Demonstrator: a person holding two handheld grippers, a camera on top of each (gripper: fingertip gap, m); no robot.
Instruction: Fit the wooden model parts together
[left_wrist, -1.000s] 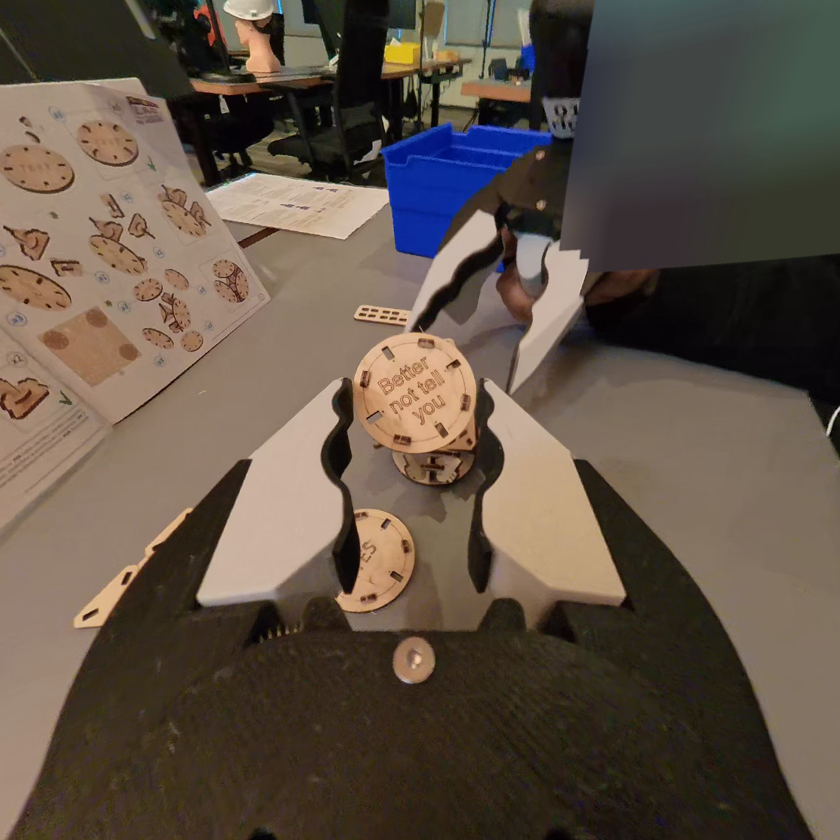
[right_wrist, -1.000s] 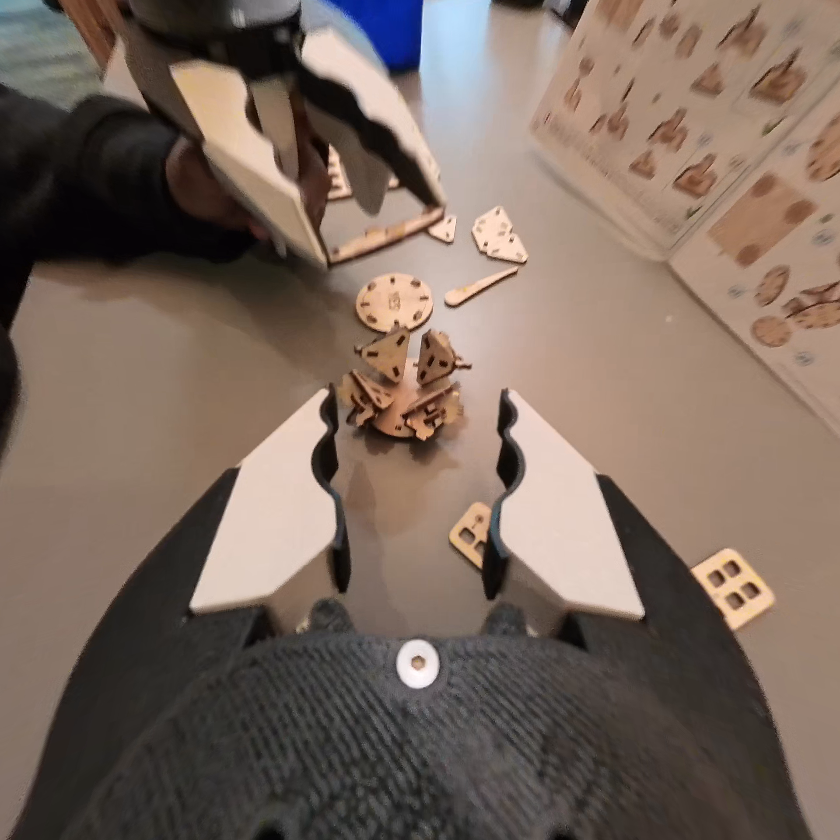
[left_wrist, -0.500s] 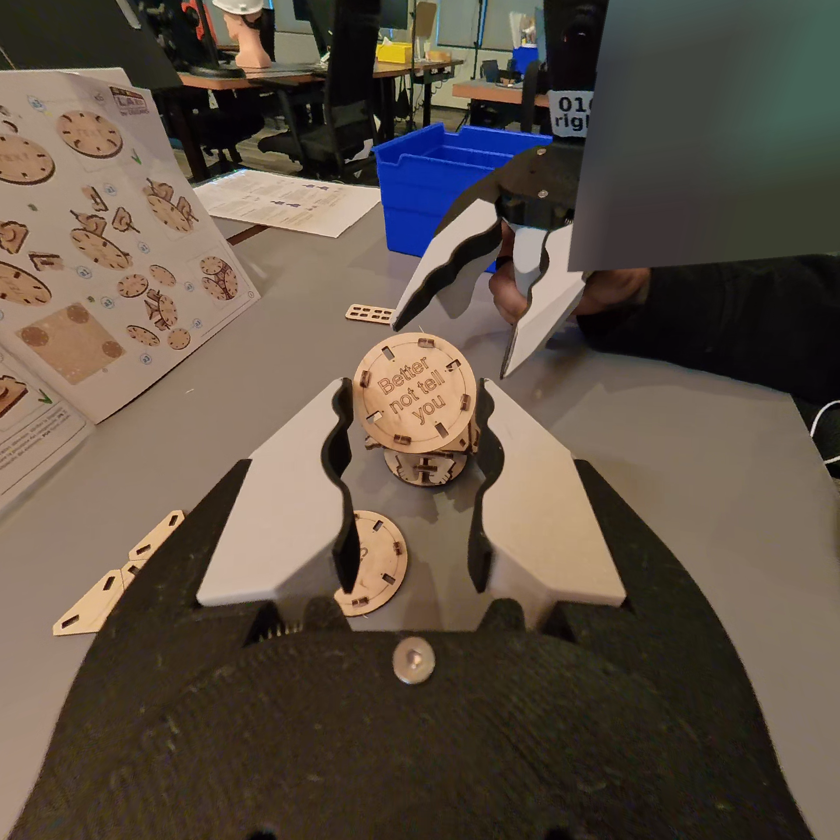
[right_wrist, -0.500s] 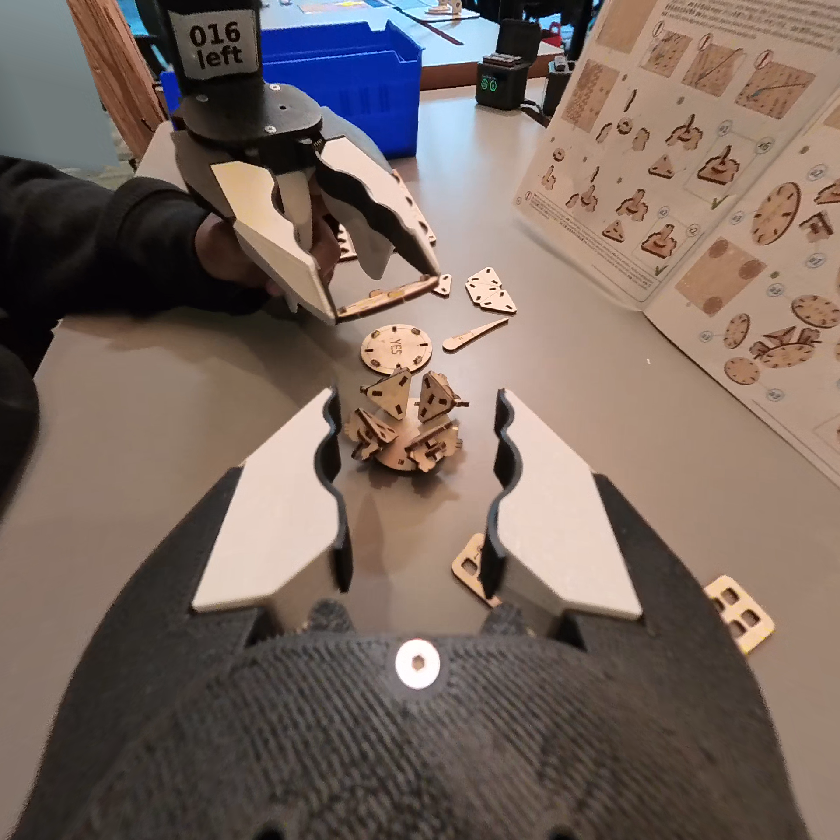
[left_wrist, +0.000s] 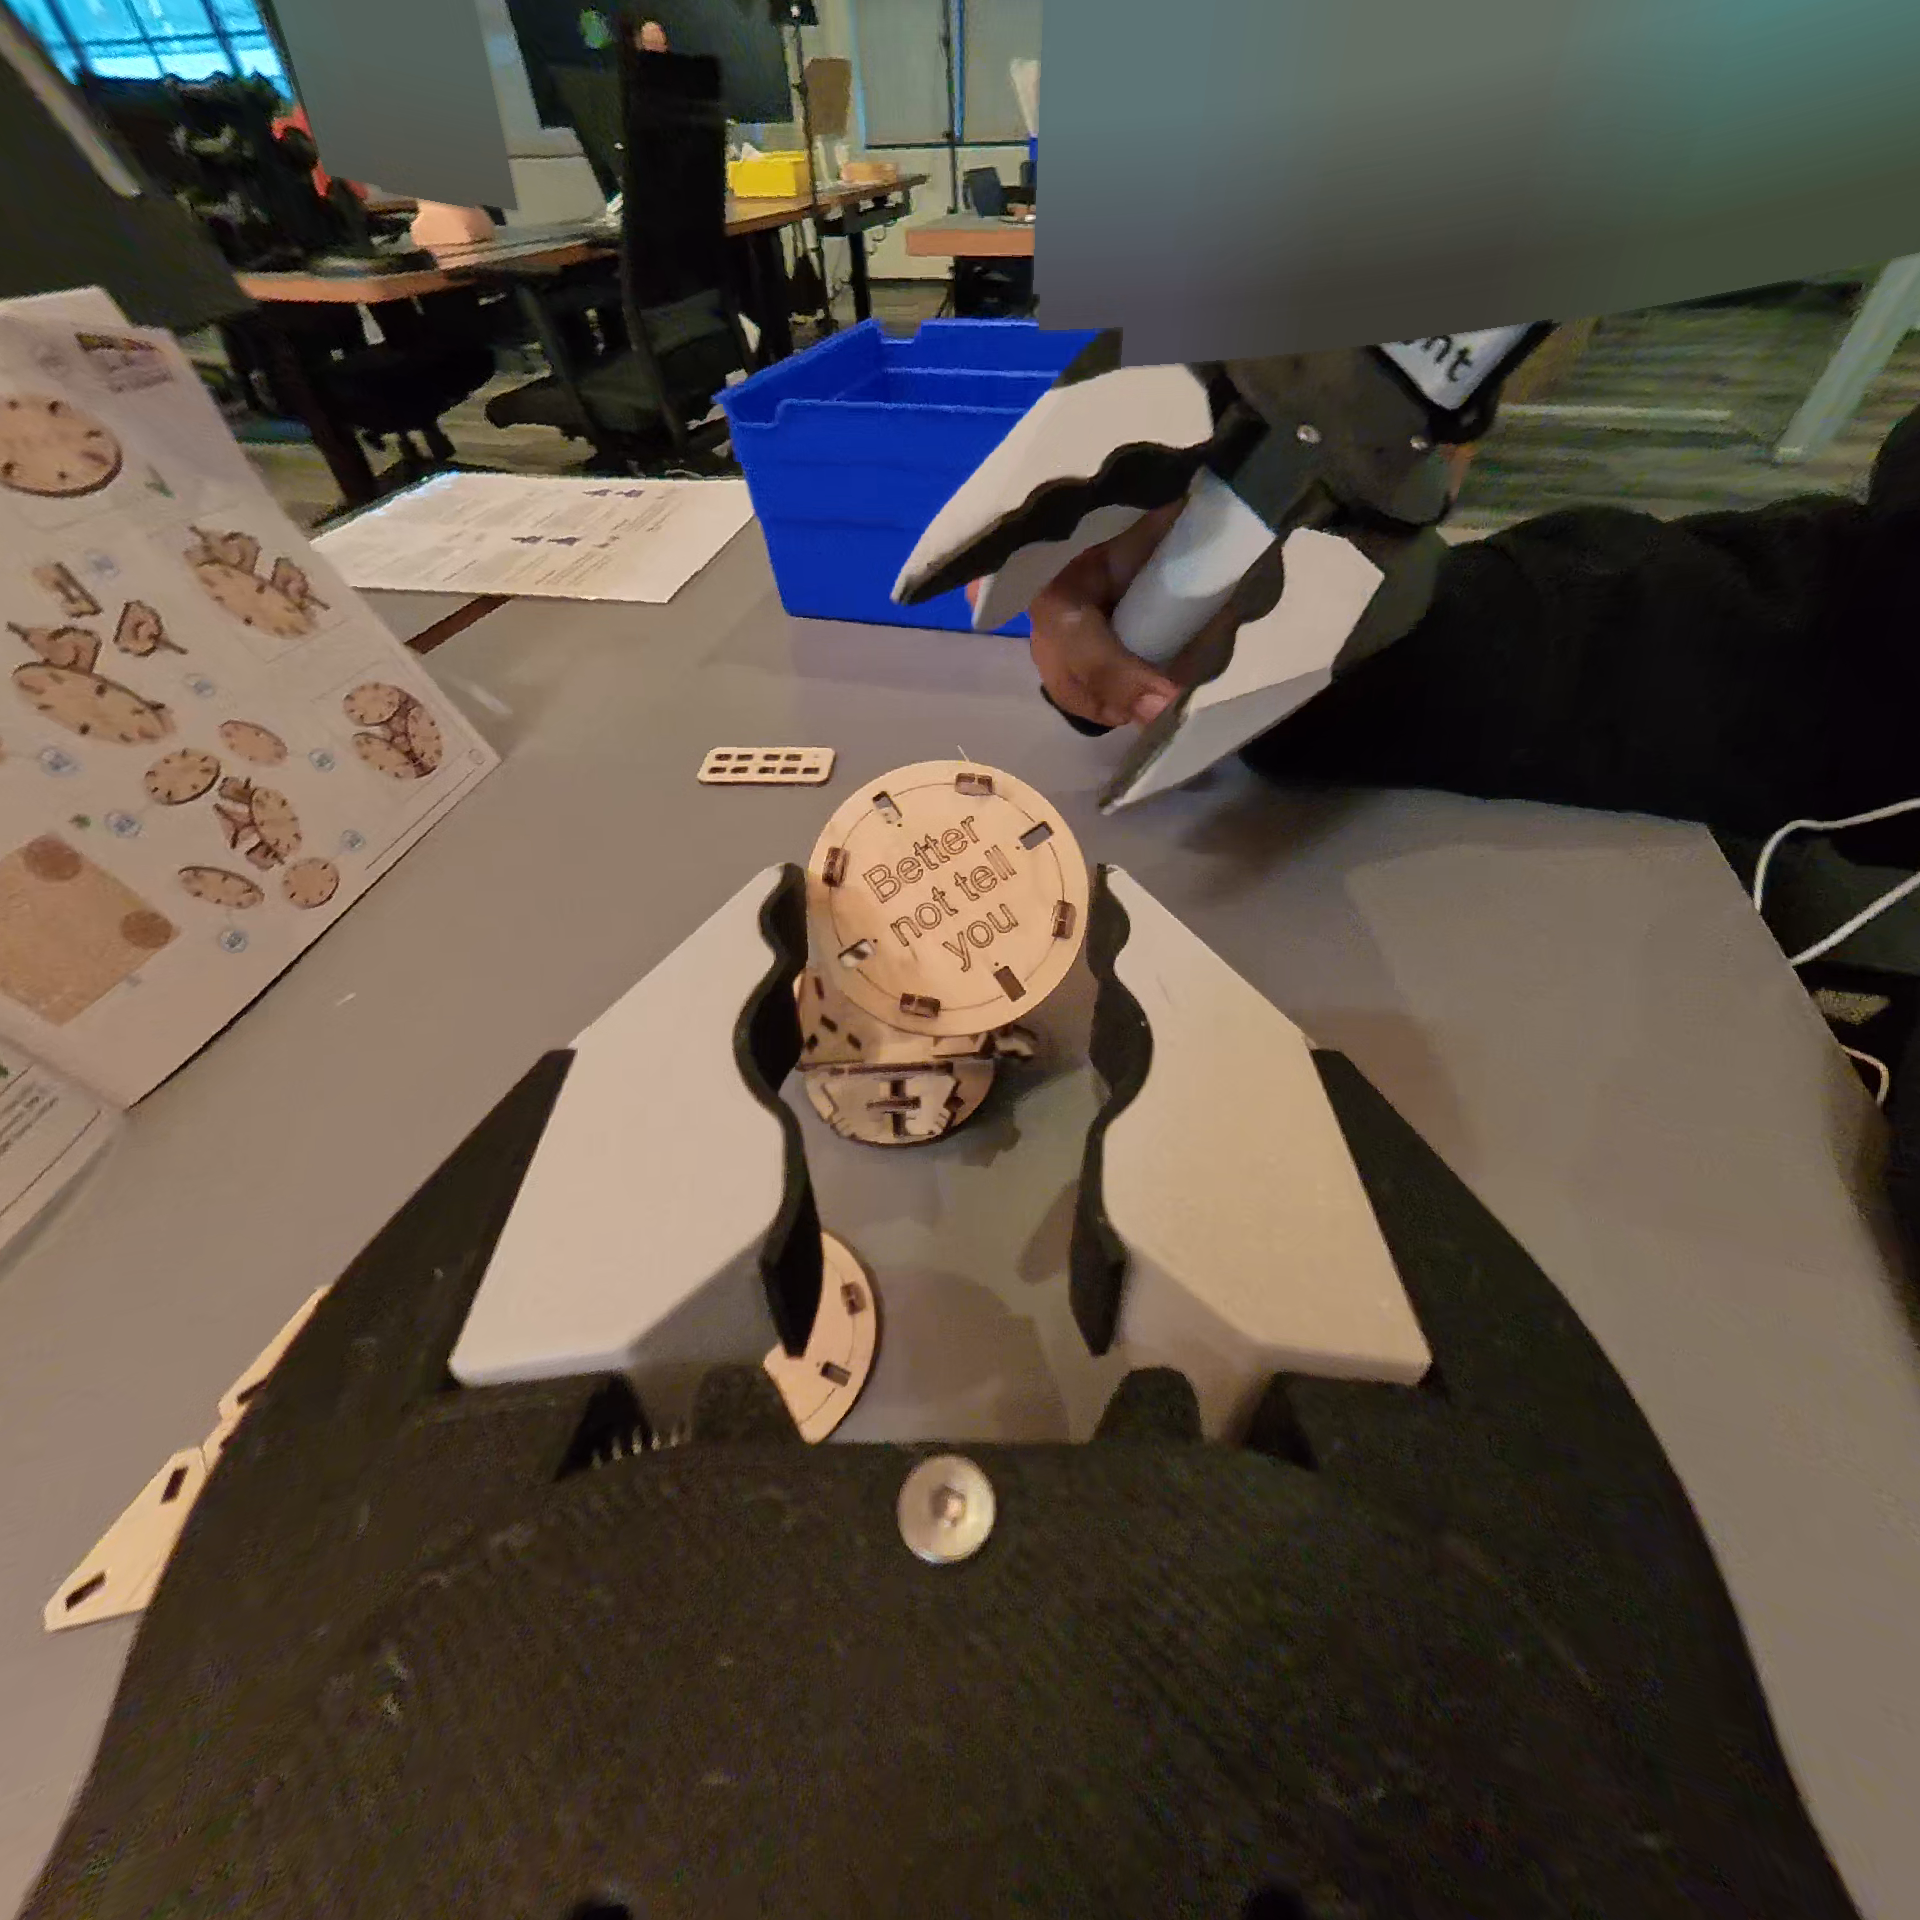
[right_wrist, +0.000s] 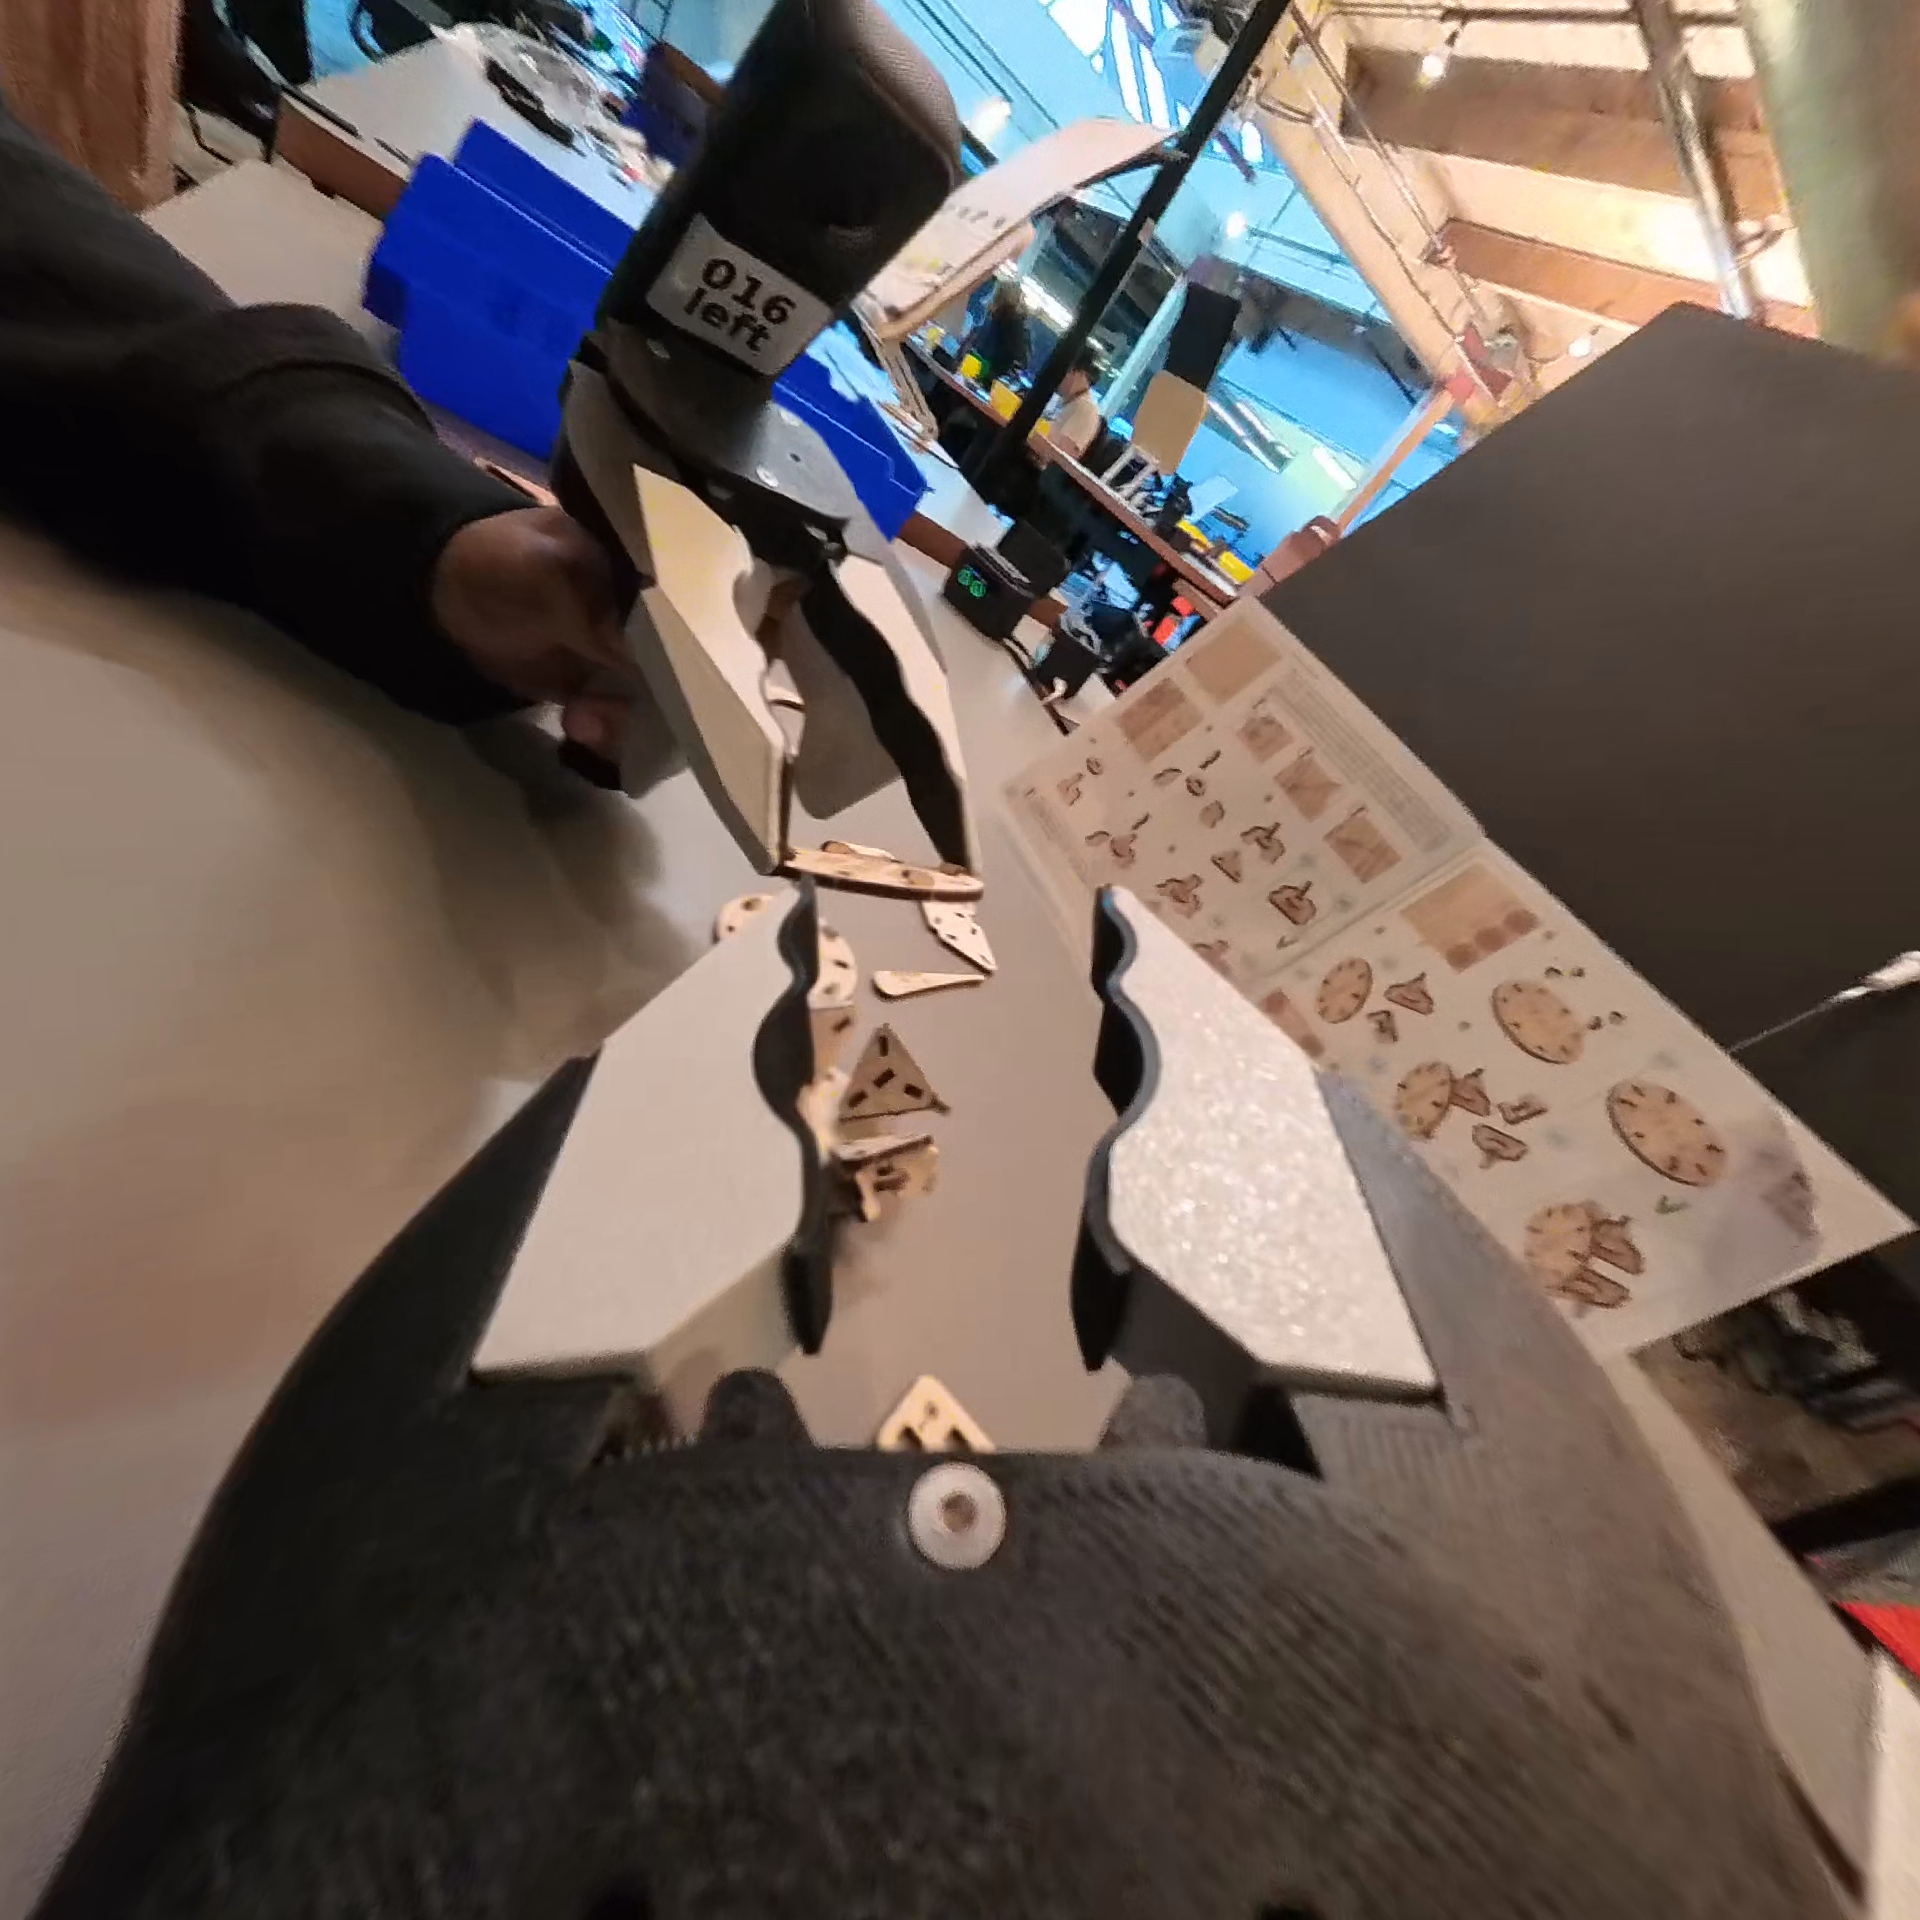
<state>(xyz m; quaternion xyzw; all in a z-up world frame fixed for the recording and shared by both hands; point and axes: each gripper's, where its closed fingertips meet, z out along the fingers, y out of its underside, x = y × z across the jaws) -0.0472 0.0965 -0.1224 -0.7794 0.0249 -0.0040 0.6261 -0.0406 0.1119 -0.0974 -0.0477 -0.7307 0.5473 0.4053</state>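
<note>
— What have the left tongs (left_wrist: 940, 914) got?

— A round wooden disc (left_wrist: 948, 899) with engraved writing on its face. It is pinched edge to edge between the two pads and held tilted above the grey surface (left_wrist: 1455, 1039). From the right wrist view the same disc (right_wrist: 883, 878) shows nearly edge-on, spanning the two fingertips.

— And below it?

— A small wooden assembly (left_wrist: 894, 1081) of slotted pieces stands on the surface right under the disc. Whether the disc touches it I cannot tell. A second flat disc (left_wrist: 831, 1351) lies nearer the camera, half hidden by the left finger.

— The right tongs?

— The right tongs (right_wrist: 945, 914) stand partly open with nothing gripped between them. They hang tipped over loose wooden parts: a triangular piece (right_wrist: 888, 1081) and a teardrop-shaped piece (right_wrist: 925, 982) on the surface. In the left wrist view they hover beyond the disc, above the surface.

— What else is around?

— An open instruction booklet (left_wrist: 156, 727) stands at the left, a small slotted strip (left_wrist: 767, 766) lies beyond the disc, and a blue bin (left_wrist: 883, 468) sits at the far edge.
</note>
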